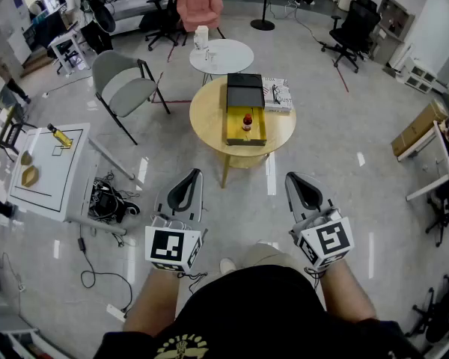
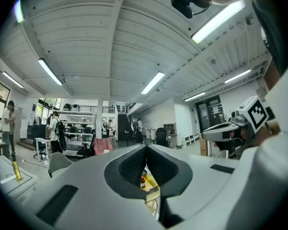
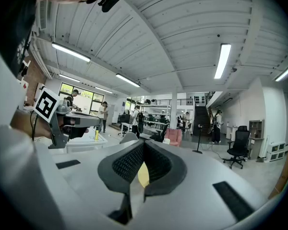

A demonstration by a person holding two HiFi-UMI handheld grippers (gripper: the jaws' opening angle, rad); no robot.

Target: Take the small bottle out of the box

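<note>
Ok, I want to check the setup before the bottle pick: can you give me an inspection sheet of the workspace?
Surface: round table, bare around the box.
Job's things: bottle upright in the open box; black lid at its far end.
Clutter: papers on the table, right of the lid.
Grippers: left gripper and right gripper both shut, empty, well short of the table.
Cables: loose cables on the floor, left of the person.
Surroundings: grey chair, white table, pink chair beyond.
</note>
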